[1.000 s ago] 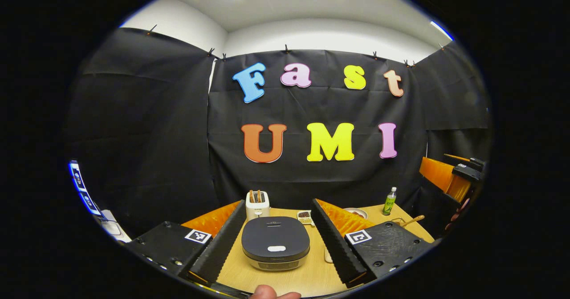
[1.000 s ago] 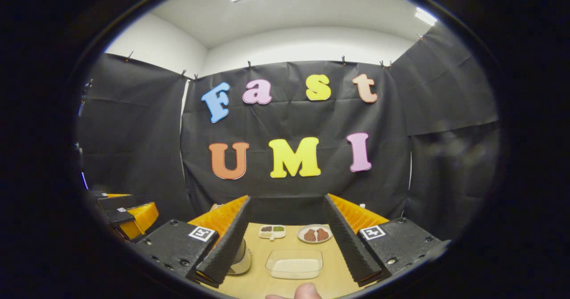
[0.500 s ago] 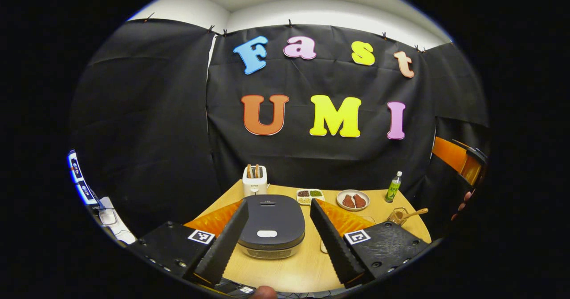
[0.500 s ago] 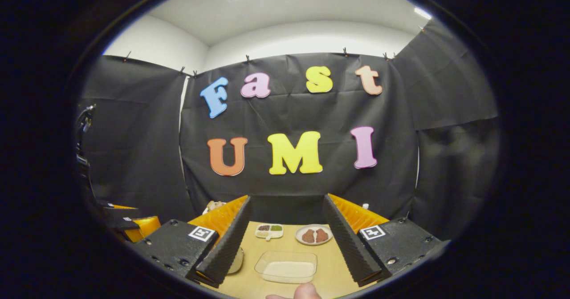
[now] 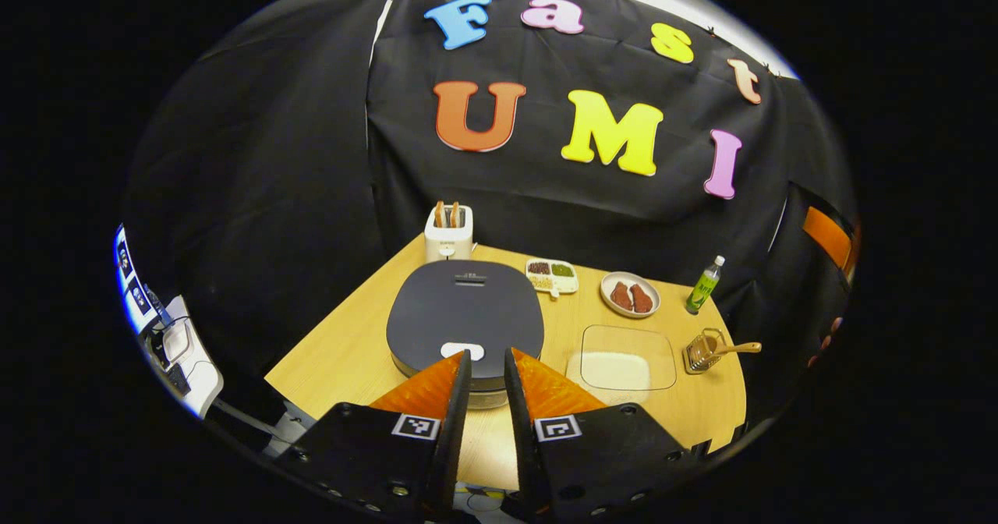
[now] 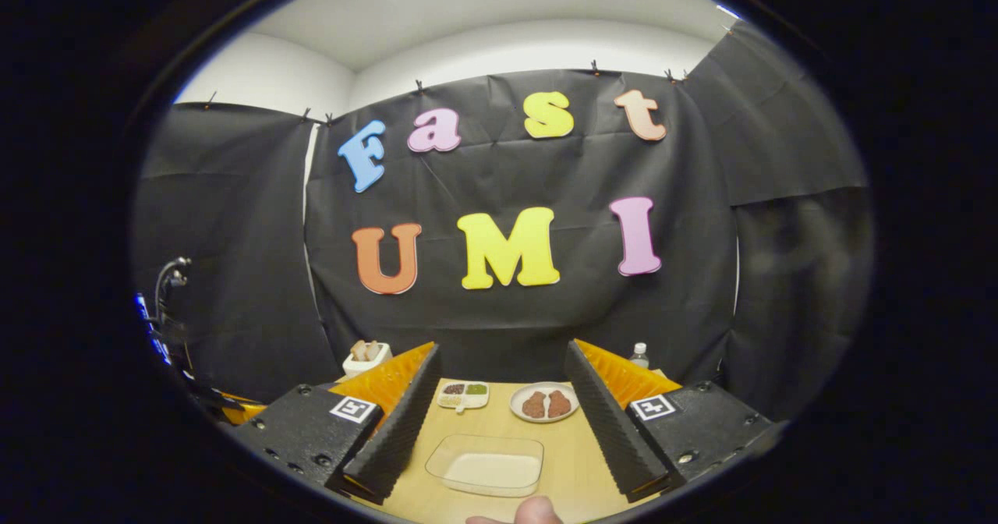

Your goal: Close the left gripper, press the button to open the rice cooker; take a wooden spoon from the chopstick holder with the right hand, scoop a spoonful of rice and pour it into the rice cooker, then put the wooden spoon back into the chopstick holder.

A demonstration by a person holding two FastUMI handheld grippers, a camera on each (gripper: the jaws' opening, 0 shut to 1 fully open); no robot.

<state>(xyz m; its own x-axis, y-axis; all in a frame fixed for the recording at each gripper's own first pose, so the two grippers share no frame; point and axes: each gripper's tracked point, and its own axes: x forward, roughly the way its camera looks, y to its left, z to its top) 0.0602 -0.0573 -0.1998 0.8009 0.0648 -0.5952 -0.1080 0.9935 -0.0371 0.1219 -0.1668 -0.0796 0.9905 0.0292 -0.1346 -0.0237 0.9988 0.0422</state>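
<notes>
The dark-lidded rice cooker (image 5: pixel 465 313) sits shut on the wooden table (image 5: pixel 335 352), its white button (image 5: pixel 462 350) at the lid's near edge. My left gripper (image 5: pixel 486 356) hovers above the cooker's front, just right of the button, its jaws drawn together to a narrow slit with nothing between them. A wire chopstick holder (image 5: pixel 702 350) at the right holds the wooden spoon (image 5: pixel 739 347), handle leaning right. The clear dish of rice (image 5: pixel 624 358) lies between cooker and holder. My right gripper (image 6: pixel 503 352) is open, raised above the rice dish (image 6: pixel 485 464).
At the back stand a white toaster (image 5: pixel 448 234), a sectioned dish (image 5: pixel 552 274), a plate of brown pieces (image 5: pixel 630 295) and a green bottle (image 5: pixel 705 285). A thumb (image 6: pixel 538 511) shows at the bottom of the right gripper view. Black cloth walls enclose the table.
My left gripper's jaws have come together from wide open, and it has risen and tilted down over the cooker. The right gripper stayed open and drifted slightly.
</notes>
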